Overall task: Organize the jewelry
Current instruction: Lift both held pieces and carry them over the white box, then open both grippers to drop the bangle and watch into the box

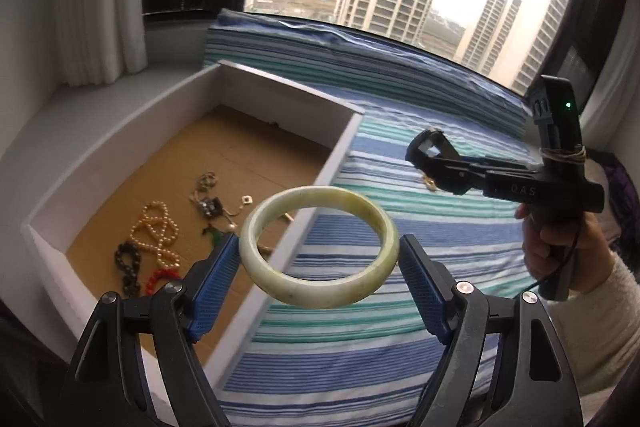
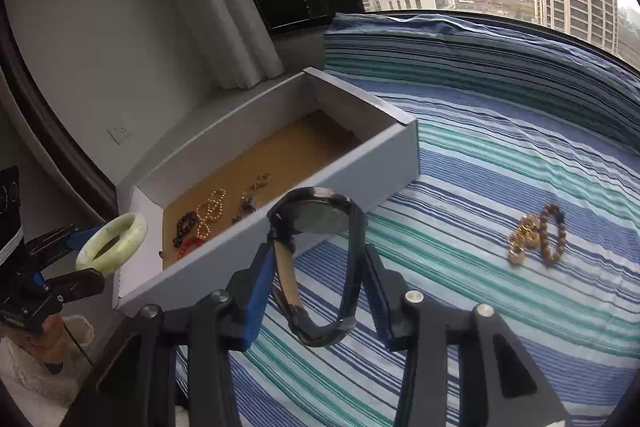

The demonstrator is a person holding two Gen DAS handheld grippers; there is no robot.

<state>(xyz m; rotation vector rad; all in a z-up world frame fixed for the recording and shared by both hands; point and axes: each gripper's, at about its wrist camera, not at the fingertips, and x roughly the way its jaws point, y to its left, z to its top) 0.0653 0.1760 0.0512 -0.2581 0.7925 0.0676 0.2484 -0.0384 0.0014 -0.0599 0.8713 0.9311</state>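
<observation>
A: The left tongs [image 1: 319, 253] clasp the pale green bangle [image 1: 319, 247] above the box's near-right wall; the right tongs [image 2: 320, 279] clamp a dark watch [image 2: 320, 259], both lifted off the striped bed [image 2: 500, 187].

B: Progress?

A: Seemingly well along. The box [image 1: 344, 147], left, already holds pearls [image 1: 156, 235] and beads. A gold piece [image 2: 522, 239] and brown bead bracelet [image 2: 554, 235] remain on the bed, right.
</observation>
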